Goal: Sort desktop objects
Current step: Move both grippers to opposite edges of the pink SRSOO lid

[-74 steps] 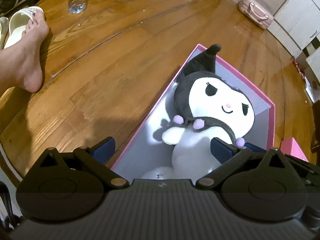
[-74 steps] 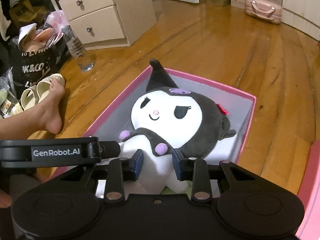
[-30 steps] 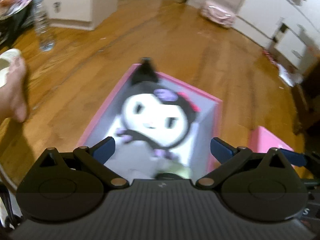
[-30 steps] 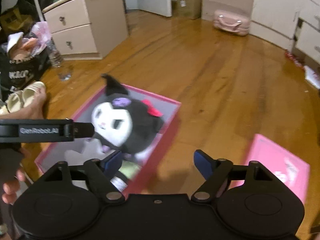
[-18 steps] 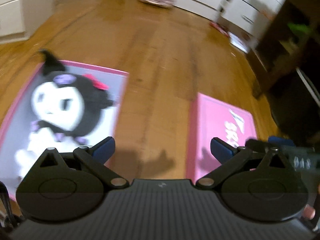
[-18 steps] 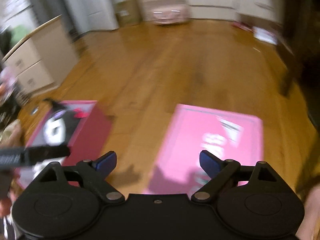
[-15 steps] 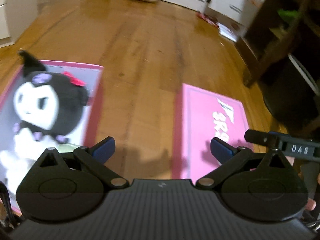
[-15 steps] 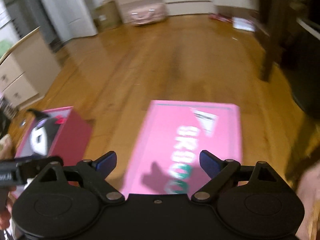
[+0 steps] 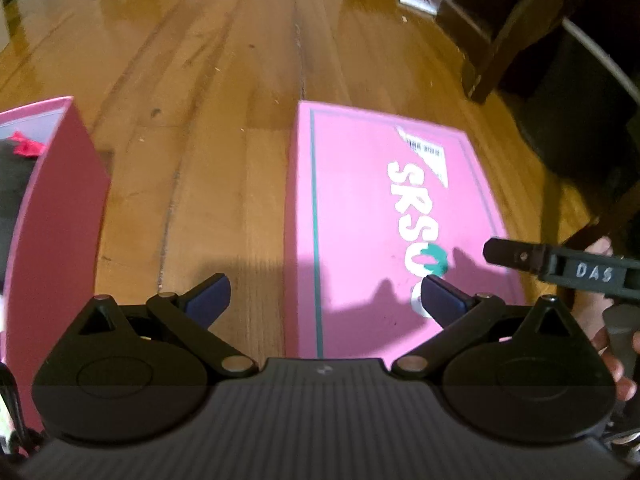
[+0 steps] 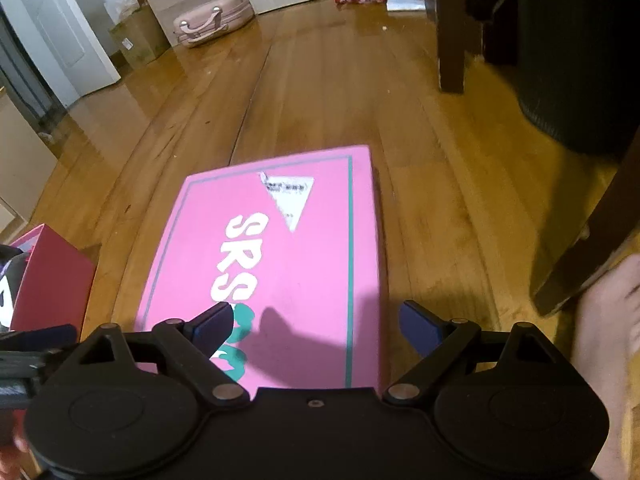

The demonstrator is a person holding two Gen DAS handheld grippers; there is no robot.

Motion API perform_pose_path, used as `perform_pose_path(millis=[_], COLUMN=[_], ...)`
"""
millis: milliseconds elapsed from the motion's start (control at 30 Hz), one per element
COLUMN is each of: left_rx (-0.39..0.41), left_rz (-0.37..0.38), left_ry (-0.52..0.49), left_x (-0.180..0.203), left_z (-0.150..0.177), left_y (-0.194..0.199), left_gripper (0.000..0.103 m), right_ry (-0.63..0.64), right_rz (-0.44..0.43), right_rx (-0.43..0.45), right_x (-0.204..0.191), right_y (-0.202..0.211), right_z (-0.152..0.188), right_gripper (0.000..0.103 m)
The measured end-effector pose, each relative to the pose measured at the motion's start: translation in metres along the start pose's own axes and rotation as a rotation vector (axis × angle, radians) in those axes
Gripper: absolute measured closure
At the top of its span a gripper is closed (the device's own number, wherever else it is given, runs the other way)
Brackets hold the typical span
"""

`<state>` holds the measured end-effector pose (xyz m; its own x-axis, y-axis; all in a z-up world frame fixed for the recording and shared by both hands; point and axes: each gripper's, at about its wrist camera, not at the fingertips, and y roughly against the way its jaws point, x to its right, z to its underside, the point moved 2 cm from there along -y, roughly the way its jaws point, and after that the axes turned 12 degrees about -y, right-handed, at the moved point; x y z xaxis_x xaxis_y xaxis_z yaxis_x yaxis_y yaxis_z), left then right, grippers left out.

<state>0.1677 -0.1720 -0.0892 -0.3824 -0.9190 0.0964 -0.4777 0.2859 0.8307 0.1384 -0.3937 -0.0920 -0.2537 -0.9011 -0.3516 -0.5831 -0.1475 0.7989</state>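
Observation:
A flat pink lid with white "SRS" lettering lies on the wooden floor; the right wrist view has the lid straight ahead. My left gripper is open over the lid's left edge, one fingertip above the floor and the other above the lid. My right gripper is open wide across the lid's right edge, with nothing pressed between its pads. The open pink box stands to the left with the black-and-white plush partly visible inside. Part of the right gripper's body shows at the left view's right side.
Dark furniture legs and a dark round bin stand at the right. A person's bare foot rests beside the lid's right side. A small pink case sits far back by pale cabinets. A hand holds the right gripper.
Both grippers swung right, away from the plush in the box, and came down over the pink lid. The right gripper's jaws spread wider.

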Motion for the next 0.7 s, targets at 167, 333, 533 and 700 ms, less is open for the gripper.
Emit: perform_pose_path(millis=[167, 333, 533, 700], left_rx=[-0.006, -0.005, -0.027, -0.029], left_rz=[0.035, 0.063, 0.042, 0.112], left_ry=[-0.057, -0.071, -0.074, -0.038], left_x=[0.008, 0.011, 0.014, 0.014], left_z=[0.000, -0.002, 0.002, 0.007], left_y=[-0.018, -0.036, -0.046, -0.052], left_gripper=[0.000, 0.000, 0.000, 0.000], right_ry=[-0.079, -0.078, -0.086, -0.084], right_rz=[-0.010, 0.010, -0.008, -0.020], right_rx=[-0.031, -0.044, -0.060, -0.077], right_x=[0.018, 0.027, 0.031, 0.030], right_y=[-0.016, -0.026, -0.032, -0.035], right_z=[-0.004, -0.001, 0.002, 0.003], right_gripper=[0.010, 0.010, 0.010, 0.010])
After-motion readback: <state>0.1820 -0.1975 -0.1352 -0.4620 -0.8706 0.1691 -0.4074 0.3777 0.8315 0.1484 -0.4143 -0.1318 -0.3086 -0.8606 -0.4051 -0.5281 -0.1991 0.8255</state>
